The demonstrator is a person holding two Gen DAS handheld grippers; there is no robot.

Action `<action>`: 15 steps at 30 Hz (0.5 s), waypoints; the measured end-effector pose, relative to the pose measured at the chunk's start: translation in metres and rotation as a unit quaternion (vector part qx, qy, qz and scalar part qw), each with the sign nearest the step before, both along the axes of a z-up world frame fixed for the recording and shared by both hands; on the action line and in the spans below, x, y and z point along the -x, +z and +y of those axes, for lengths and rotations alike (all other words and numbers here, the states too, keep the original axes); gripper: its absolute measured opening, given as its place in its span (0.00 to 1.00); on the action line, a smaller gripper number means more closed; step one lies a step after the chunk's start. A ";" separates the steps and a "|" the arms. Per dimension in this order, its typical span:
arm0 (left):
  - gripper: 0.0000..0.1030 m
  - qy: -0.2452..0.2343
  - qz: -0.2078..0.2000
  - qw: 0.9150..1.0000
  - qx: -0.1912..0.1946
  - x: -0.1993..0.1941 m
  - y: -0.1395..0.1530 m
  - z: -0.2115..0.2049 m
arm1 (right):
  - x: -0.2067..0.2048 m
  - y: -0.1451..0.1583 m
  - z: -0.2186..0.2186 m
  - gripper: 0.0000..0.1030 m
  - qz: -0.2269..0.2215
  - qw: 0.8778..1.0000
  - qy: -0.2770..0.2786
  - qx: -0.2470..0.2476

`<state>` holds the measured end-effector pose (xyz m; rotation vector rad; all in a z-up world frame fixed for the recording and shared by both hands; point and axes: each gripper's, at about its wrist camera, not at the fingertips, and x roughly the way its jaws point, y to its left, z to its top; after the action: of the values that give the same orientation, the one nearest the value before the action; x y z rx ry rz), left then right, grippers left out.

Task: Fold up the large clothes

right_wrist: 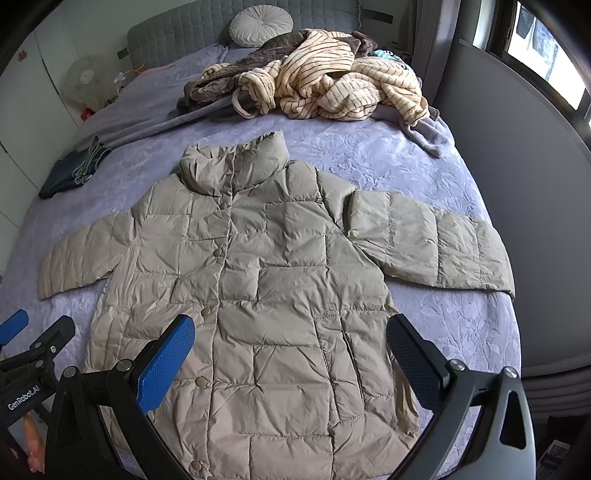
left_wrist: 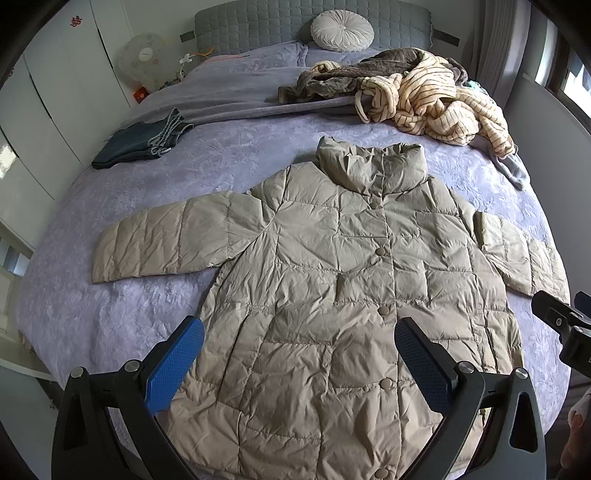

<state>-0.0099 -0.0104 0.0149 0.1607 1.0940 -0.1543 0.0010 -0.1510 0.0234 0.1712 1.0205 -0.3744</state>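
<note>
A beige quilted puffer jacket (left_wrist: 332, 280) (right_wrist: 258, 280) lies flat and front-up on the lilac bedspread, buttoned, collar toward the headboard, both sleeves spread out sideways. My left gripper (left_wrist: 299, 332) hovers open above the jacket's lower half, nothing between its blue pads (left_wrist: 173, 369). My right gripper (right_wrist: 290, 332) is likewise open over the lower right part of the jacket, holding nothing. The right gripper's body (left_wrist: 565, 328) shows at the right edge of the left wrist view, and the left gripper's body (right_wrist: 33, 350) at the left edge of the right wrist view.
A heap of striped cream and brown fleece clothes (left_wrist: 424, 96) (right_wrist: 325, 85) lies near the headboard. Folded dark denim (left_wrist: 140, 140) (right_wrist: 70, 170) rests at the bed's left side. A round cushion (left_wrist: 341, 29) leans on the headboard. Wardrobes stand left, a grey wall (right_wrist: 517, 206) right.
</note>
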 end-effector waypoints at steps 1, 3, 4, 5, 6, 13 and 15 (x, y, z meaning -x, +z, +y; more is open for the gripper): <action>1.00 0.000 0.000 1.000 0.000 0.000 0.000 0.000 | 0.000 0.000 0.000 1.00 0.000 1.000 0.000 0.000; 1.00 0.000 0.000 1.000 0.000 0.000 0.000 0.000 | 0.000 0.000 0.000 1.00 0.000 1.000 0.000 0.000; 1.00 0.000 -0.001 1.000 0.000 0.000 0.000 0.000 | 0.001 0.000 0.000 1.00 0.000 1.000 0.000 0.000; 1.00 0.000 0.000 1.000 0.000 0.000 0.000 0.000 | 0.001 0.000 0.000 1.00 0.000 1.000 0.000 0.000; 1.00 0.000 0.000 1.000 0.000 0.000 0.000 0.000 | 0.001 0.000 0.000 1.00 -0.001 1.000 0.000 0.000; 1.00 0.000 -0.001 1.000 0.001 0.001 -0.001 0.001 | 0.001 0.000 -0.001 1.00 -0.001 1.000 0.000 0.000; 1.00 0.000 -0.001 1.000 0.000 0.001 -0.001 0.001 | 0.001 0.000 -0.001 1.00 -0.001 1.000 0.000 0.000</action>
<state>-0.0106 -0.0098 0.0142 0.1611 1.0923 -0.1550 0.0002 -0.1518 0.0234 0.1709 1.0181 -0.3747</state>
